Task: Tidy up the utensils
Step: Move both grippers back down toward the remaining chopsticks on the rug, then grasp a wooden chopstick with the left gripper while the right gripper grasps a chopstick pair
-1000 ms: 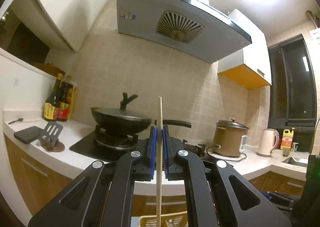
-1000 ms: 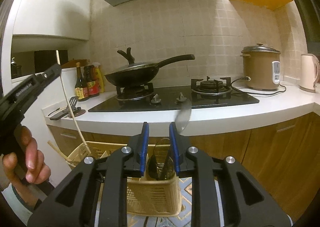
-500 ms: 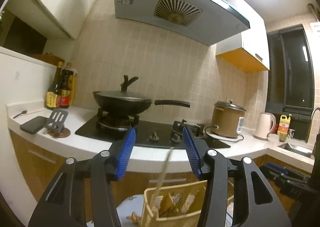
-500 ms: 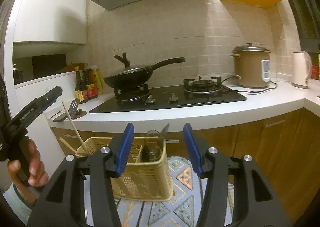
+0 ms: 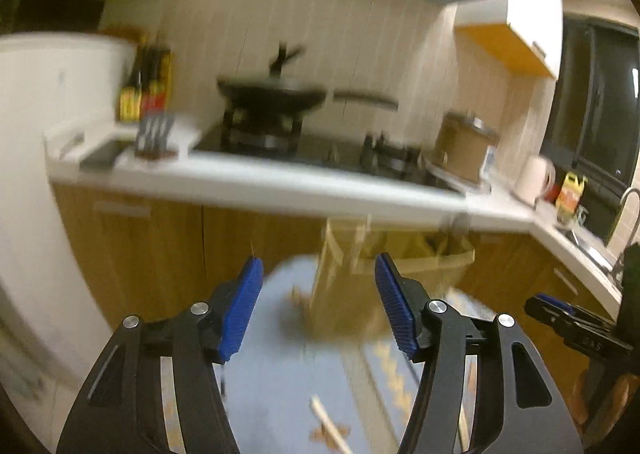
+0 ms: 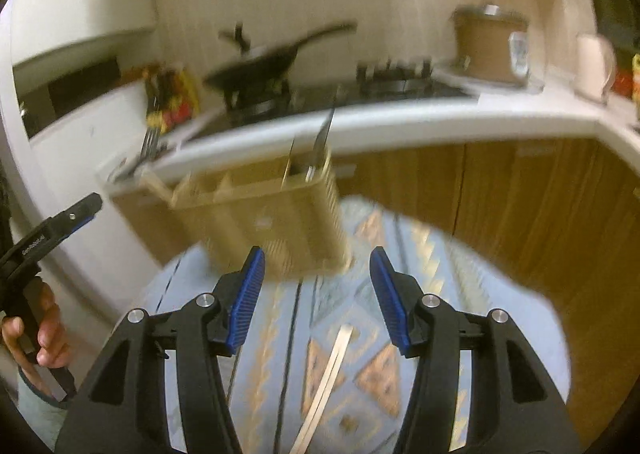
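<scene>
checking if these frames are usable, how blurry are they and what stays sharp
Left wrist: heavy motion blur smears the basket, wok and counter; only the open left gripper is crisp. Right wrist: the same smear on its basket and mat; the right gripper is sharp.

Both views are blurred. Left gripper [image 5: 318,274] and right gripper [image 6: 316,266]: black arms, ribbed blue pads [image 6: 246,296]. Utensil basket [image 6: 276,214]: pale yellow, slotted walls. Rug [image 6: 360,334]: light blue with tan and cream diamond and zigzag motifs. Cabinet doors [image 6: 520,206]: brown wood grain. Countertop [image 5: 248,180]: white. Wall tiles [image 5: 320,34]: beige. Wok [image 5: 276,94]: black. Rice cooker [image 6: 486,42]: brown. Kettle [image 5: 534,180]: white.
</scene>
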Demonstrator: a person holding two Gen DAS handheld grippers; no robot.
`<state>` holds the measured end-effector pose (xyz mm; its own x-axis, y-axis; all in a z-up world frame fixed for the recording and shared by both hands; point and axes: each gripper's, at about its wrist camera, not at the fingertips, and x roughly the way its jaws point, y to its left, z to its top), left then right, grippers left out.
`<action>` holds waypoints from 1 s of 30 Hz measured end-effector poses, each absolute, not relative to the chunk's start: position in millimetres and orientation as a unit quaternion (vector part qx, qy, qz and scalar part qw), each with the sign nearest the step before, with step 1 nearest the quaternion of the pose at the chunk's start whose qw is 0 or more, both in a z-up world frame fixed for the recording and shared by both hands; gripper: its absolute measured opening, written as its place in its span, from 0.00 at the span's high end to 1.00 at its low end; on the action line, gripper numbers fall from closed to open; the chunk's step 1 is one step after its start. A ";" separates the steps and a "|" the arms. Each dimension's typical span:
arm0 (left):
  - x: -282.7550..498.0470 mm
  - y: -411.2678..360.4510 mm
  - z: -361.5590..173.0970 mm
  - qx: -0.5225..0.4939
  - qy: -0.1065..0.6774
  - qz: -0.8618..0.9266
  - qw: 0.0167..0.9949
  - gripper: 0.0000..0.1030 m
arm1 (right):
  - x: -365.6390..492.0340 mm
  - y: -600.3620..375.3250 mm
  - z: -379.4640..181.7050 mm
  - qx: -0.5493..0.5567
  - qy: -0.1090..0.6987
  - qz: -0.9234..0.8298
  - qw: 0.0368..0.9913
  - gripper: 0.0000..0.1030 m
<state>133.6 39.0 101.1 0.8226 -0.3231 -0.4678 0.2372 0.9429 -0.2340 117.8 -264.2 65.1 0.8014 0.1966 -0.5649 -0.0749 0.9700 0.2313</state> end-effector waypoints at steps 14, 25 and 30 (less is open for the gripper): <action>149.7 31.6 -27.6 -0.085 0.516 -0.166 0.836 0.60 | 132.1 -256.5 -35.5 0.132 0.493 0.060 0.858 0.60; 145.6 -19.8 -34.4 0.027 0.524 -0.142 0.840 0.75 | 131.9 -237.6 -44.1 0.076 0.497 0.061 0.862 0.67; 139.3 -40.8 -35.8 0.075 0.510 -0.145 0.844 0.75 | 136.9 -225.7 -51.2 0.045 0.506 0.058 0.859 0.67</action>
